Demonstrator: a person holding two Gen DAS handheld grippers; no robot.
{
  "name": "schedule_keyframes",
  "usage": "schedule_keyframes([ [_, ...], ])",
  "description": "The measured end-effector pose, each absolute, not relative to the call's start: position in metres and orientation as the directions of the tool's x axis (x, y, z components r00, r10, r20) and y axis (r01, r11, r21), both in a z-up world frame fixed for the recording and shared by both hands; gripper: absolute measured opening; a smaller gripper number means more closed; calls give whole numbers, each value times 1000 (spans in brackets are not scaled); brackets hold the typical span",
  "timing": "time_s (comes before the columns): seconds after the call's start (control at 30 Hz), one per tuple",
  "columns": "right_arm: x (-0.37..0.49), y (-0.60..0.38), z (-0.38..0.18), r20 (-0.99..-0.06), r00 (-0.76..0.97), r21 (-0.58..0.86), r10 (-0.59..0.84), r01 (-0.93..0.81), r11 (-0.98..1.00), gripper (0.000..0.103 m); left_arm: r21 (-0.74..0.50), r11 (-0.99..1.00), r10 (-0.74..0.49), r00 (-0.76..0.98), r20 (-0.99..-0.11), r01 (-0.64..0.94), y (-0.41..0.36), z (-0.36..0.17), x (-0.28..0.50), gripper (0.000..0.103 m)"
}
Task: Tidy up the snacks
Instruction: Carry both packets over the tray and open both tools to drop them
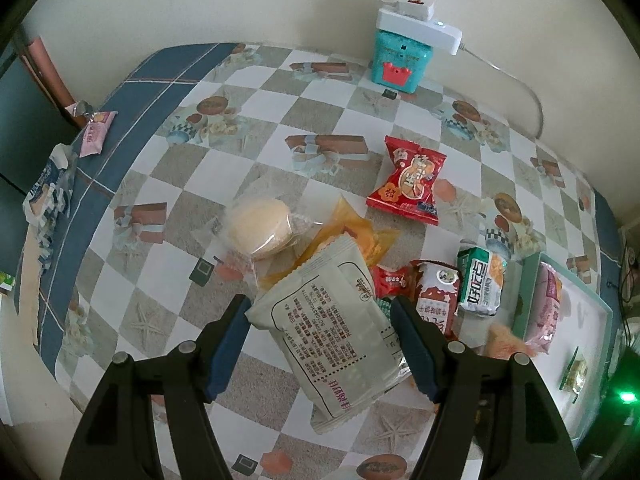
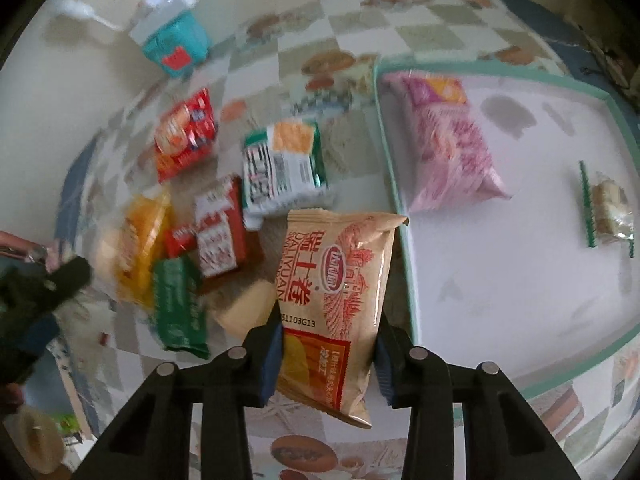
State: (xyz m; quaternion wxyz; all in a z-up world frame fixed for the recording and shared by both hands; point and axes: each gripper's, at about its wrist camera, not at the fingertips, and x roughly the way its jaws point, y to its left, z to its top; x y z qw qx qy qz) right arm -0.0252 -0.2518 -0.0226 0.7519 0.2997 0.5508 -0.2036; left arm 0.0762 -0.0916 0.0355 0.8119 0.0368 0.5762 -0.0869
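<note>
Low in the frame the right gripper (image 2: 326, 354) clamps a tan packet (image 2: 340, 300) beside the tray (image 2: 404, 216), likely mid-delivery, needing a rightward release, while the left gripper (image 1: 320, 340) clamps a grey packet (image 1: 332, 332).

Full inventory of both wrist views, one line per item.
grey-white packet: 1, between left tool's fingers
tan packet: 1, between right tool's fingers
tray: 1, white with green rim, right side of table
pink packet: 1, in tray
small clear-wrapped snack: 1, in tray
red packet: 1, alone mid-table
round pale cake: 1, clear wrap, beside pile
green-white packet: 1, near tray
yellow packet: 1, in pile
teal box: 1, back by wall
power strip: 1, white, on teal box
left tool: black, blue pads
right tool: black, blue pads
</note>
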Motion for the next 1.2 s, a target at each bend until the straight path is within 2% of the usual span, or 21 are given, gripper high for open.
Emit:
schedule_keyframes([
  [0.13, -35, -259, 10, -926, 377, 239, -30, 643, 727, 41, -48, 980, -113, 338, -934, 195, -94, 44, 73, 73],
  [0.27, -45, -274, 23, -925, 367, 192, -100, 676, 711, 41, -46, 976, -120, 354, -928, 211, -100, 52, 68, 73],
  [0.43, -69, -314, 14, -943, 314, 181, -113, 766, 617, 41, -36, 961, -139, 364, -921, 276, -125, 57, 53, 73],
  [0.7, -129, -380, 9, -947, 231, 113, -225, 891, 439, 41, -26, 893, -190, 323, -927, 449, -192, 52, 6, 73],
  [0.97, -183, -423, 5, -947, 83, -3, -311, 964, 265, 42, 19, 780, -217, 299, -929, 625, -260, 42, -58, 73],
  [1.13, -198, -433, -1, -951, 64, -5, -303, 975, 221, 42, 59, 726, -222, 315, -923, 685, -285, 33, -86, 74],
  [1.17, -199, -434, -1, -952, 60, -8, -301, 976, 219, 43, 61, 719, -225, 315, -922, 693, -289, 31, -89, 74],
  [1.2, -199, -435, -1, -953, 60, -7, -298, 976, 219, 48, 62, 716, -225, 314, -923, 695, -291, 28, -89, 75],
])
